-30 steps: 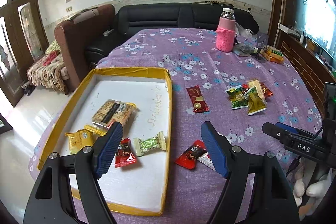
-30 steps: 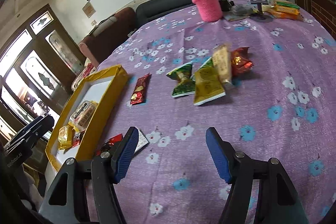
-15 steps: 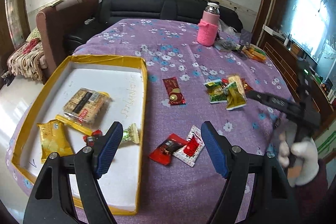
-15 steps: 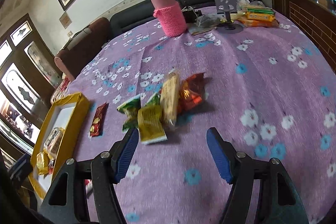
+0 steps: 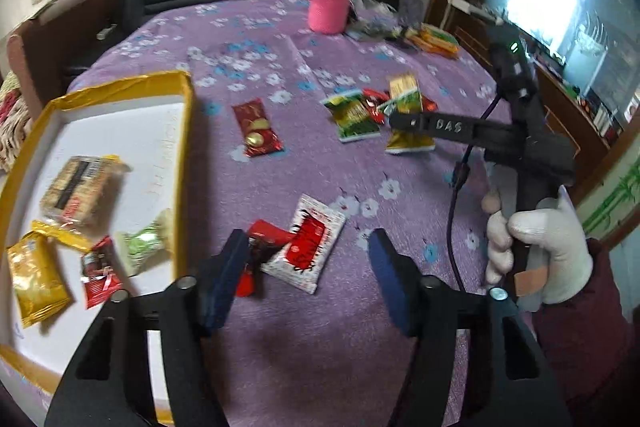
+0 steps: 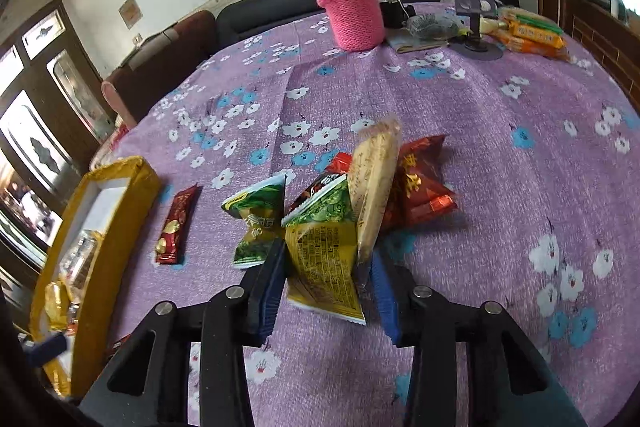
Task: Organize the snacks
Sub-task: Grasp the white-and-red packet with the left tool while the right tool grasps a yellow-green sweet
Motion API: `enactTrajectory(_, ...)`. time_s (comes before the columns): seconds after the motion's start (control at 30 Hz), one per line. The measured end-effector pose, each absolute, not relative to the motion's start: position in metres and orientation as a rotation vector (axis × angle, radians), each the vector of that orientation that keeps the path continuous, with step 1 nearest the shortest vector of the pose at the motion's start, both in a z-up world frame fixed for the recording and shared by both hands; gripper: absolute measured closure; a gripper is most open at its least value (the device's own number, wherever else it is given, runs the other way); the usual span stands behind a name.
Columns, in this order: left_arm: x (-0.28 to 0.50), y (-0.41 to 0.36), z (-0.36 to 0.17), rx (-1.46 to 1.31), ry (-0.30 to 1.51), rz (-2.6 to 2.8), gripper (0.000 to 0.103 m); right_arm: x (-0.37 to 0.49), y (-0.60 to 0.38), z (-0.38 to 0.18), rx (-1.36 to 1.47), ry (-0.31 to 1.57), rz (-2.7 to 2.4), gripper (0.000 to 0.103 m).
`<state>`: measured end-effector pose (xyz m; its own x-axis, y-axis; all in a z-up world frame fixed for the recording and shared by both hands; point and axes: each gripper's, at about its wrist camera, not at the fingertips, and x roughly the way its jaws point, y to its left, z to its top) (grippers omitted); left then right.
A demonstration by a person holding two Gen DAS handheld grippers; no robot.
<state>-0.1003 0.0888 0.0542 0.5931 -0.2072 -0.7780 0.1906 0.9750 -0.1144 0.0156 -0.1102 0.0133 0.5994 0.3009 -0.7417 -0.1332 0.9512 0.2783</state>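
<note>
The right gripper (image 6: 326, 291) was low over the snack pile (image 6: 352, 199) in the middle of the purple cloth (image 6: 500, 155), its jaws partly open on either side of a yellow packet (image 6: 320, 267). The blue pads (image 6: 272, 291) stood close to the packet's edges, but whether they pressed it could not be told. A tan packet (image 6: 374, 183), a green packet (image 6: 258, 223) and a red packet (image 6: 420, 191) lay bunched just beyond.

The left gripper (image 5: 308, 279) hovered wide open and empty over the near part of the cloth, above a white-and-red sachet (image 5: 306, 247) and a red wrapper (image 5: 260, 239) lying side by side, just right of the tray.

The yellow-rimmed tray (image 5: 182, 131) sat at the left and held a biscuit pack (image 5: 74, 187), a yellow bag (image 5: 34, 279), a small red packet (image 5: 98, 271) and a green candy (image 5: 146, 243). A dark red bar (image 5: 256, 133) lay alone between the tray and the pile. A pink-sleeved flask (image 6: 352, 7) stood at the far side.
</note>
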Motion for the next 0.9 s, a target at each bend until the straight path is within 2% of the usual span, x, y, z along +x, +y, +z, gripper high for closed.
enactTrajectory(0.33, -0.067, 0.062, 0.024, 0.094, 1.006, -0.269, 0.044, 0.007, -0.122, 0.016, 0.263, 0.894, 0.321, 0.063)
enactTrajectory(0.37, -0.065, 0.058, 0.018, 0.108, 1.020, -0.284, 0.048, 0.006, -0.123, 0.017, 0.269, 0.891, 0.323, 0.063)
enactTrajectory(0.47, -0.064, 0.053, 0.014, 0.093, 1.034, -0.333, 0.073, 0.005, -0.124, 0.021, 0.275, 0.877, 0.326, 0.063)
enactTrajectory(0.7, -0.075, 0.058, 0.024, 0.042, 1.015, -0.317, 0.070, 0.004, -0.124, 0.024, 0.278, 0.863, 0.330, 0.064)
enactTrajectory(0.73, -0.078, 0.059, 0.025, 0.041, 1.013, -0.324, 0.068, 0.003, -0.125, 0.025, 0.279, 0.861, 0.330, 0.064)
enactTrajectory(0.77, -0.080, 0.058, 0.025, 0.053, 1.015, -0.326, 0.057, 0.003, -0.125, 0.025, 0.280, 0.860, 0.331, 0.064)
enactTrajectory(0.83, -0.083, 0.054, 0.020, 0.101, 1.026, -0.314, 0.045, 0.003, -0.125, 0.025, 0.281, 0.860, 0.331, 0.064)
enactTrajectory(0.9, -0.081, 0.050, 0.014, 0.127, 1.034, -0.313, 0.045, 0.002, -0.125, 0.025, 0.282, 0.858, 0.332, 0.066)
